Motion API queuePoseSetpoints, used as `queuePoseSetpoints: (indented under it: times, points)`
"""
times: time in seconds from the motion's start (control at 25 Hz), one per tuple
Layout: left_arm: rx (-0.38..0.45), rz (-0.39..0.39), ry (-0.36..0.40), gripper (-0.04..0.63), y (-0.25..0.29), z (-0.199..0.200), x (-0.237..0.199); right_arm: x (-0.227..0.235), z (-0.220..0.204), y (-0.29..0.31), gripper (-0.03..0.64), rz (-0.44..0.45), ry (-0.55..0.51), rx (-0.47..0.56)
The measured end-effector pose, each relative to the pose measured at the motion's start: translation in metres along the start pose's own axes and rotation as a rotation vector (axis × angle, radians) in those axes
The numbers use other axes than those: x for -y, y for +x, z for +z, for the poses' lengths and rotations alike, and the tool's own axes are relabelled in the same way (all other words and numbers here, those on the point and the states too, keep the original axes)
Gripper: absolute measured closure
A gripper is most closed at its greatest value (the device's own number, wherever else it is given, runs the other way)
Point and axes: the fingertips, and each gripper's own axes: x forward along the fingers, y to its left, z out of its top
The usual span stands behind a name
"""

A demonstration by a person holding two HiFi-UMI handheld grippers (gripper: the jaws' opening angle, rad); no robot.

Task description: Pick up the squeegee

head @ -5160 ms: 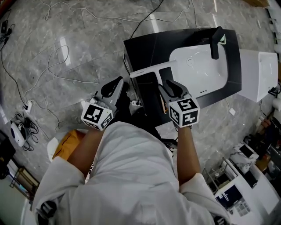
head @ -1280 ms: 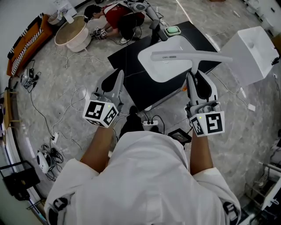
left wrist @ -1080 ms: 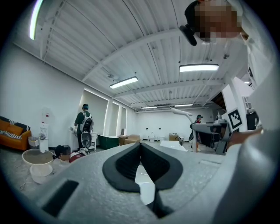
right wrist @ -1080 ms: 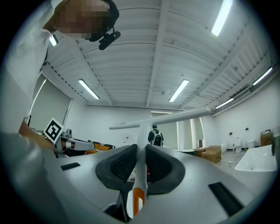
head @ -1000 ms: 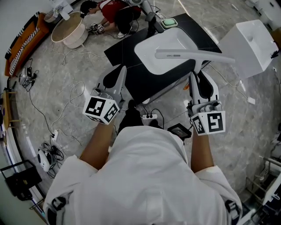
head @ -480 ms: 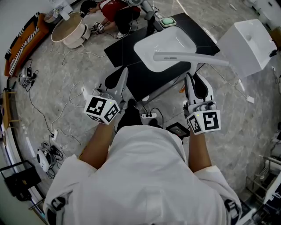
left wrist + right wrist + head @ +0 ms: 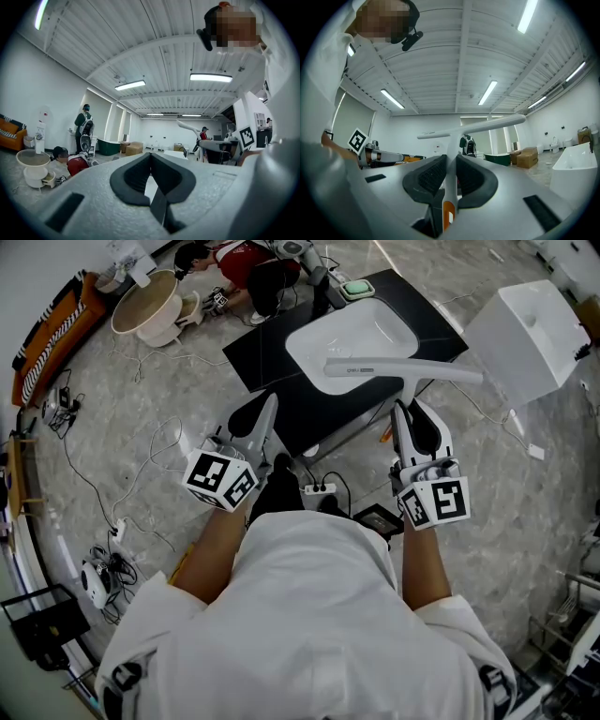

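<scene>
The squeegee is white and T-shaped, its long blade bar level in the air over the sink. Its thin handle runs down between the fingers of my right gripper, which is shut on it. In the right gripper view the handle, with an orange mark low down, stands upright between the dark pads, and the blade crosses above them. My left gripper hovers to the left of the counter. In the left gripper view the left gripper is shut with nothing in it.
A black counter carries a white sink and a black faucet. A white box stands at the right. On the marble floor lie cables and a power strip. A crouching person and a beige tub are at the far side.
Five seconds back the squeegee was low at the counter's near edge; now it is held up in the air. Over the last second both grippers drifted slightly nearer to me.
</scene>
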Motion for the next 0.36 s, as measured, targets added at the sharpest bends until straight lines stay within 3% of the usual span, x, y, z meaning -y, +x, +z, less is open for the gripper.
queuePoseSetpoints:
  times: [0.36]
  points:
    - [-0.009,0.013,-0.012,0.58,0.004,-0.0102,0.0022,0.0046,-0.0081,-0.003,0.546,0.014,0.009,-0.001]
